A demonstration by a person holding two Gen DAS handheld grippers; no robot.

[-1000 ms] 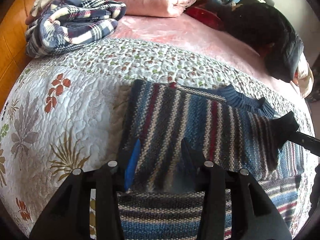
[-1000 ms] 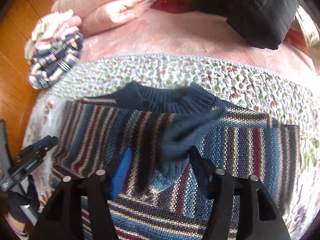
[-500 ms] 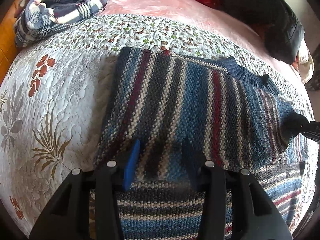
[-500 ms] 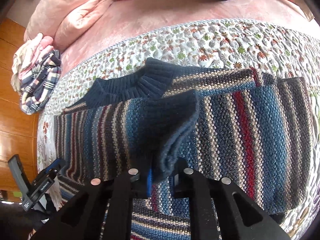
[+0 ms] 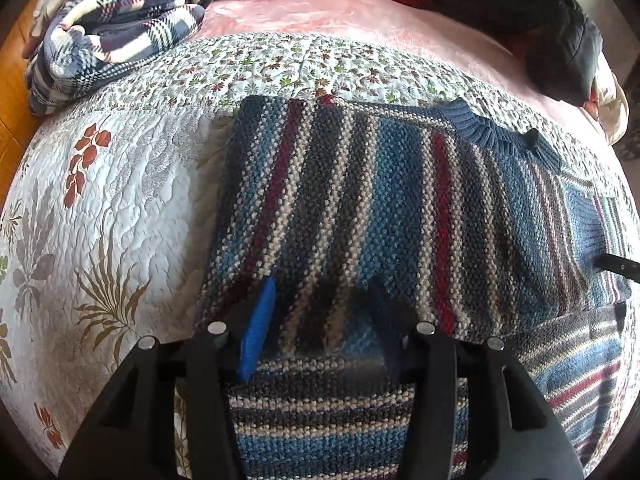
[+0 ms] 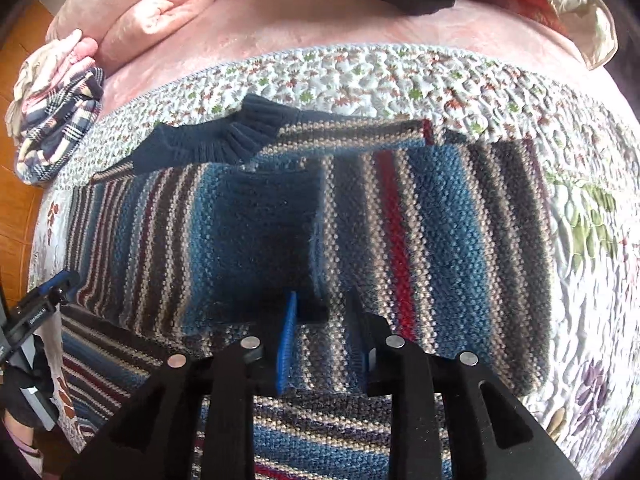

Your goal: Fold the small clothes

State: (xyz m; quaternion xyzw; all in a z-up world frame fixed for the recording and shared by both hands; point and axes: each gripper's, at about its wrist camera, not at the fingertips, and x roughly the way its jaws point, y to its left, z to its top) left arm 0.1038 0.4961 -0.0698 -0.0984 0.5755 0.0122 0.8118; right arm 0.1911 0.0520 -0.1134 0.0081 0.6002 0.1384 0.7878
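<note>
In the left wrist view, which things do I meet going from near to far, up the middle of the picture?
Left gripper → blue, red and cream striped knitted sweater → white floral quilted bedspread → pink plush blanket.

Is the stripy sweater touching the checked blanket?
Apart. In the left wrist view, the sweater lies on the flowery quilt, and a wide strip of quilt separates it from the checked blanket.

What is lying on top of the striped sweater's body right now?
Both sleeves are folded across the striped sweater, and the dark blue cuff of one lies near the middle. The chest beneath them is covered, so I cannot see how flat it lies.
</note>
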